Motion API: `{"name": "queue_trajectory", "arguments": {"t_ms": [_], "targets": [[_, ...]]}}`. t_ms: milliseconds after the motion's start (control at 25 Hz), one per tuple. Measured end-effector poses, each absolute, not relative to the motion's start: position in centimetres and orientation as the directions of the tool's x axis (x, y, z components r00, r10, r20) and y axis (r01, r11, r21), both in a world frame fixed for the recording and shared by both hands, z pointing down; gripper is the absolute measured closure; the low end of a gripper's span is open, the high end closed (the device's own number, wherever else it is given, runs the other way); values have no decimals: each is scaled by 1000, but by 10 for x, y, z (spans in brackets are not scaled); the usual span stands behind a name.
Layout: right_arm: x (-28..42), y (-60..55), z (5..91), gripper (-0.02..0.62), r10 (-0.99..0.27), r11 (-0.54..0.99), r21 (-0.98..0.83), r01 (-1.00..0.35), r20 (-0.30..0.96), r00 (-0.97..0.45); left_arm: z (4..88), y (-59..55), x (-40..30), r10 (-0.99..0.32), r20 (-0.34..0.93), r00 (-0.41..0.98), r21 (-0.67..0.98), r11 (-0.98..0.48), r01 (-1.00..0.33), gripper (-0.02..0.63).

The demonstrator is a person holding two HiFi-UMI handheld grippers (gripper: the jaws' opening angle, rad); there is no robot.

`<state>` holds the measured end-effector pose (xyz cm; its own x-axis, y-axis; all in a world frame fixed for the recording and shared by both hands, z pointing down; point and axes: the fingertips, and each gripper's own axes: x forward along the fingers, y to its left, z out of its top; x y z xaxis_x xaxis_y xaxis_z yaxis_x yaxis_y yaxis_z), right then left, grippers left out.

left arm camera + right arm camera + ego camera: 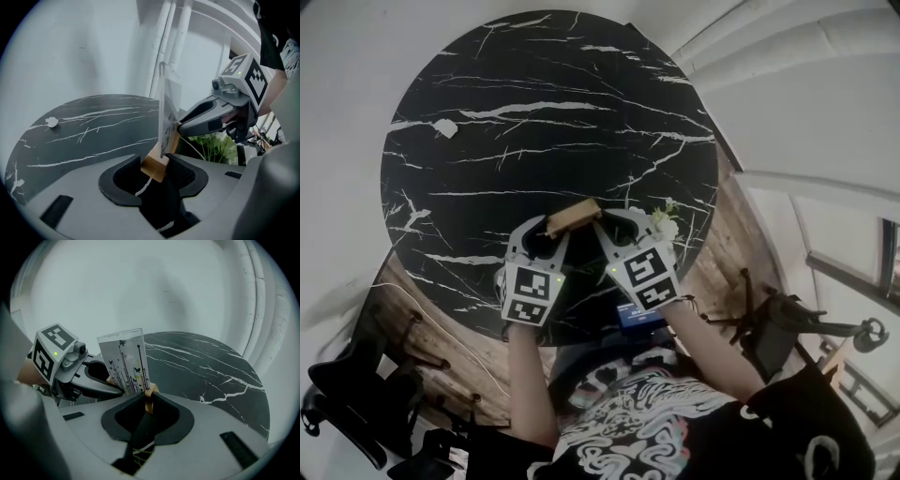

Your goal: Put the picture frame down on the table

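All my views are dim and greyish under soft, even light, shadows faint; fisheye curves every edge into dark corners, and close parts blur

Both forearms are reaching forward, side by side, elbows tucked near the torso. Left gripper and right gripper are angling inward, tips converging. Each is pinching one end of the frame base, with its jaws pressing against the wood. Marker cubes are facing upward.
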<state>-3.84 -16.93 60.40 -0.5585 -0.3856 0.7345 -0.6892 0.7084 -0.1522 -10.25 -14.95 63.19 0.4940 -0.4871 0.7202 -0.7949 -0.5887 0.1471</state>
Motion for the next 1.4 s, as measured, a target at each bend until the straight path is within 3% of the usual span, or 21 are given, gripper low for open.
{"name": "queue_trajectory", "arguments": {"t_ms": [1400], "targets": [[-34, -164, 607, 545, -360, 691, -187, -698, 748, -557, 632, -147, -105, -512, 750, 419, 117, -520, -846, 430]]}}
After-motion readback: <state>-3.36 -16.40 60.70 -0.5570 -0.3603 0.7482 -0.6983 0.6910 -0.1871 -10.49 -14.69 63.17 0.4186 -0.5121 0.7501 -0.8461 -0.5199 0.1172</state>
